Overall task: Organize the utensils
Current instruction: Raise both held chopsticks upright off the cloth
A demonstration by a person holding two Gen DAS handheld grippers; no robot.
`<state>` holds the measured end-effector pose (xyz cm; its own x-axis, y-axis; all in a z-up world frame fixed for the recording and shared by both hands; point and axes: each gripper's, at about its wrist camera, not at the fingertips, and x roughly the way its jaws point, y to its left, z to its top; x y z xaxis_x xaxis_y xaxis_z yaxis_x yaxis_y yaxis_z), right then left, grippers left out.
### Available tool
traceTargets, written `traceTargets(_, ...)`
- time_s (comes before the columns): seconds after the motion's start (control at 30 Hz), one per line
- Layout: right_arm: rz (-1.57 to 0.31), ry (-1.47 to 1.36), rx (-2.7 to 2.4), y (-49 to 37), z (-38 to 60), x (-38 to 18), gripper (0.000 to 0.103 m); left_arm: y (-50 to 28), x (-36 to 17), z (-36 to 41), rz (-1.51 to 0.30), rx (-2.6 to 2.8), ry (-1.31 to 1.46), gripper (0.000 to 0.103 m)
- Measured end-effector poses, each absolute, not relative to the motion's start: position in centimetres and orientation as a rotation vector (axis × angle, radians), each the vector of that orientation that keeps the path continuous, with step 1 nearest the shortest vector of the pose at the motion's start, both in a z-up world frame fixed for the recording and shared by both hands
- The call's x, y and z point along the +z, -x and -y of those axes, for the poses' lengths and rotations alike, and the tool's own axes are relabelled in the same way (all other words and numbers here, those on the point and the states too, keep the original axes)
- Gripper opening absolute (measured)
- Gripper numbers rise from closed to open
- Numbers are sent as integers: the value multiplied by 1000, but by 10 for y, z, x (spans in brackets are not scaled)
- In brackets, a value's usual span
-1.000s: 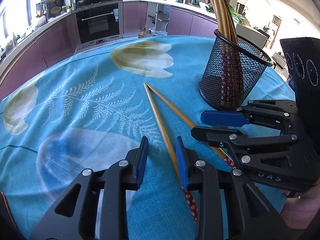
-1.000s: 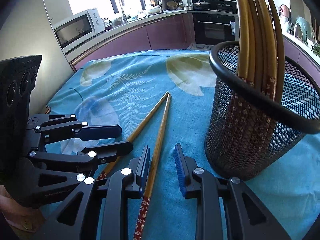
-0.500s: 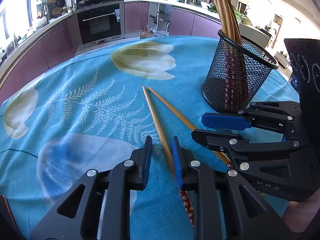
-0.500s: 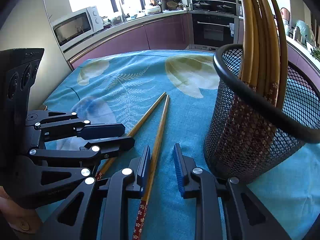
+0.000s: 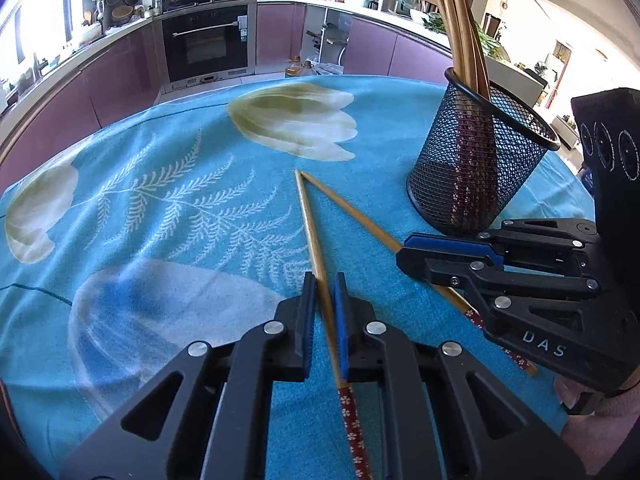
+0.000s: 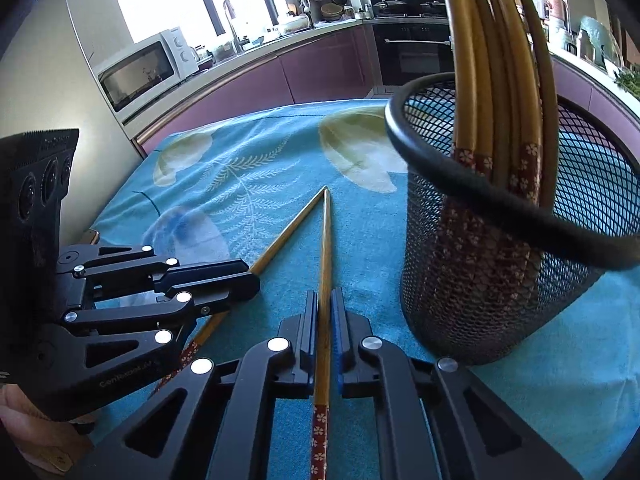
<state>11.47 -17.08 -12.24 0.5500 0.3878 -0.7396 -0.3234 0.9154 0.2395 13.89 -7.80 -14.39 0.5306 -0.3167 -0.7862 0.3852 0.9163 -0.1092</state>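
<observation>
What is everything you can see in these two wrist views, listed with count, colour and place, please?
Loose chopsticks: two, bamboo with red floral handles, on the cloth, tips nearly meeting; one in the left gripper, the other in the right gripper.
Mesh holder: one, black, upright on the cloth to the right of the loose pair.
Stored chopsticks: several, same bamboo, standing in the holder.
Tablecloth: one, turquoise with pale tulips and ferns.
Microwave: one, white, on the counter.
Oven: one, black, built into purple cabinets.
Left gripper: black, shut on its chopstick.
Right gripper: black, shut on its chopstick.
</observation>
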Motion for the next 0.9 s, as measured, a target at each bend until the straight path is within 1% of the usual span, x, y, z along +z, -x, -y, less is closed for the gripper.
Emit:
traceTargets(0.1,-888,-90,428,-112,173,-120,6,-138,-144,76,-922,-414,-71,8)
traceTargets(0.9,-768,-124,504,-84,176,-77,6,-115,-107,67,-830,-421,-49,8)
